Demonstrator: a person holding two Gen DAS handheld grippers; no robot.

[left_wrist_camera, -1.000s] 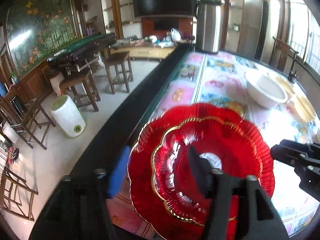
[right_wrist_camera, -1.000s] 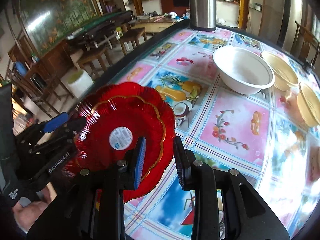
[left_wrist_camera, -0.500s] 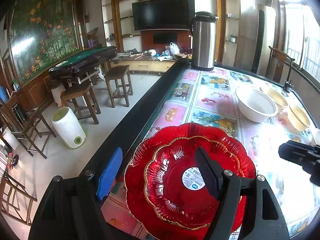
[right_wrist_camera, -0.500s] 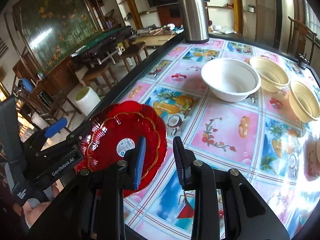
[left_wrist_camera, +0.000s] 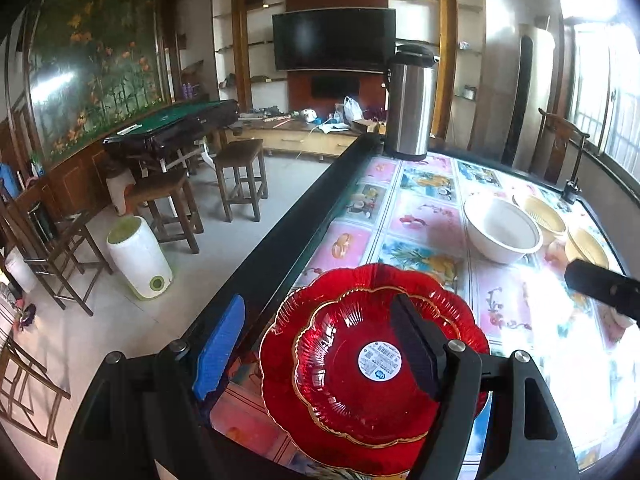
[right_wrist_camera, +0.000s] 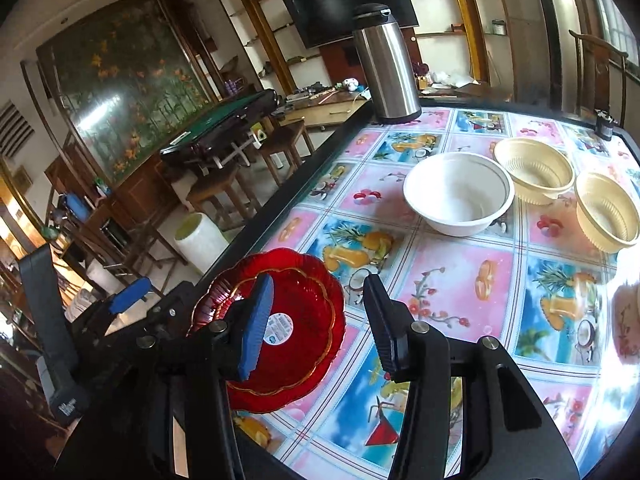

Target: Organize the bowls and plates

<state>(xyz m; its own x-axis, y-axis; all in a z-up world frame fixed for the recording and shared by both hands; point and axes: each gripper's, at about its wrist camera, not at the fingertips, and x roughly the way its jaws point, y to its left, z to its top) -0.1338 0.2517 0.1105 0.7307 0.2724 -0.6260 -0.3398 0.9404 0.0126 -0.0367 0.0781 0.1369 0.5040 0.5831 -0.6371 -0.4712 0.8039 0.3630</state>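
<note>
Red plates [left_wrist_camera: 352, 376] sit stacked at the tabletop [right_wrist_camera: 452, 280] edge, left gripper [left_wrist_camera: 316, 348] spread empty above them, right gripper [right_wrist_camera: 320, 324] opening on nothing, bowls [right_wrist_camera: 458, 200] lying ahead, nearer the right.

We see two red scalloped plates [left_wrist_camera: 352, 380], gold-rimmed, nested smaller on larger, sticker at centre, flat near the table's left edge. Farther back a white bowl [right_wrist_camera: 458, 194] sits upright, two cream ribbed bowls [right_wrist_camera: 534, 170] just beside it, one tilted.
</note>
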